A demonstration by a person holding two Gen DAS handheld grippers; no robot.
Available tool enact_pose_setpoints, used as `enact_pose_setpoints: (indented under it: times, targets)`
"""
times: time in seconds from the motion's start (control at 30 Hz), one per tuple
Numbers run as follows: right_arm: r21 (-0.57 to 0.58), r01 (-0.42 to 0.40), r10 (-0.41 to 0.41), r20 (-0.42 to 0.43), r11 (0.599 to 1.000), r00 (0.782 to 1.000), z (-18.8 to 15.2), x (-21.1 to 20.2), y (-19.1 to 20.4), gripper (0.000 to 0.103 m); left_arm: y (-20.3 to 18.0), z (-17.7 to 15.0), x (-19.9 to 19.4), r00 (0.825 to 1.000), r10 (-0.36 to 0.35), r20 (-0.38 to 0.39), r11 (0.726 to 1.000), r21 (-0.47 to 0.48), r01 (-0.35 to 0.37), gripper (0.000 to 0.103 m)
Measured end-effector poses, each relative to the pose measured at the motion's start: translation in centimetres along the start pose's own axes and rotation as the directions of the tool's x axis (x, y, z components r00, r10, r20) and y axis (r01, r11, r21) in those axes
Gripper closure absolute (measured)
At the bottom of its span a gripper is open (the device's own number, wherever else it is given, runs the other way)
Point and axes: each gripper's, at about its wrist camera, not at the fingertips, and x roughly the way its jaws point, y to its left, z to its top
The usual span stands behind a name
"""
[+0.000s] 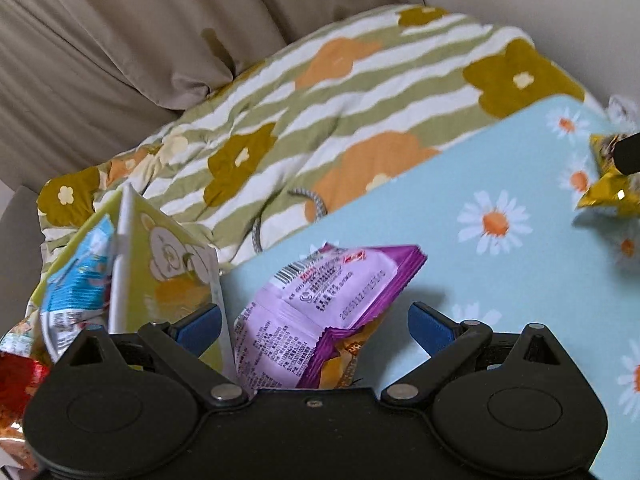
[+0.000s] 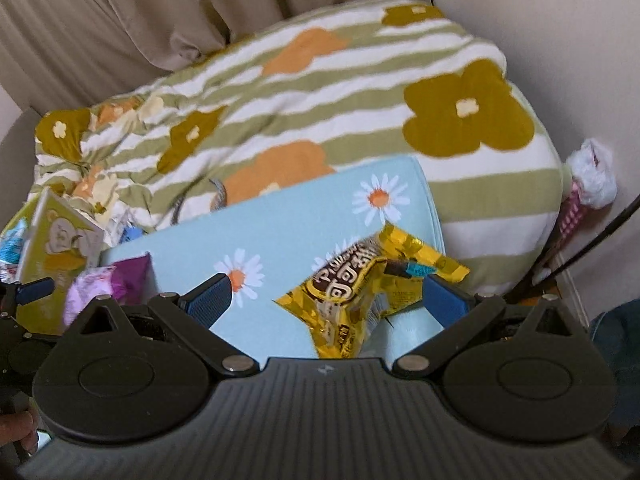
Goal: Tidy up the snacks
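A purple snack packet (image 1: 320,312) lies tilted on the light blue daisy table (image 1: 480,280), between the spread fingers of my open left gripper (image 1: 316,328). To its left stands a yellow-green bear box (image 1: 168,276) with a blue packet (image 1: 76,280) and a red packet (image 1: 16,376) inside. In the right wrist view a crumpled gold snack packet (image 2: 360,288) sits between the wide-apart fingers of my open right gripper (image 2: 328,300), its corner by the right pad. The purple packet (image 2: 112,284) and the box (image 2: 60,248) show at the left.
A green-striped floral quilt (image 1: 320,120) is heaped behind the table, with a grey cord (image 1: 260,224) on it. A beige curtain (image 1: 120,40) hangs behind. A pink and white fluffy object (image 2: 592,176) and a black cable (image 2: 600,240) are by the right wall.
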Motion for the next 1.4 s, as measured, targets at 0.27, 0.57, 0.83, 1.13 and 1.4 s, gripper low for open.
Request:
enact_pose_setpoints:
  times: [0.27, 0.57, 0.83, 1.13, 1.4]
  targets:
    - [0.042, -0.005, 0.008, -0.07, 0.999, 0.998, 0.4, 3.5, -0.8, 0.0, 0.0, -0.5, 2.0, 0.999, 0.028, -0.033, 1.0, 0.012, -0.028, 0.021]
    - [0.037, -0.011, 0.014, -0.084, 0.999, 0.996, 0.7, 4.7, -0.8, 0.001, -0.1, -0.5, 1.4, 1.0, -0.001, -0.02, 1.0, -0.014, 0.001, 0.041]
    - [0.042, 0.004, 0.0, -0.087, 0.999, 0.996, 0.6, 5.1, -1.2, 0.01, 0.0, -0.9, -0.1, 1.0, -0.011, -0.003, 0.998, -0.061, 0.011, 0.042]
    - [-0.028, 0.033, -0.034, -0.06, 0.999, 0.998, 0.5, 5.3, -1.0, 0.036, 0.6, -1.4, -2.5, 0.999, -0.026, 0.035, 0.989, -0.142, 0.031, 0.042]
    - [-0.067, -0.014, 0.014, 0.01, 0.998, 1.0, 0.4, 2.8, 0.8, 0.038, 2.1, -1.5, -6.9, 0.991, -0.013, 0.137, 0.977, -0.207, 0.042, 0.042]
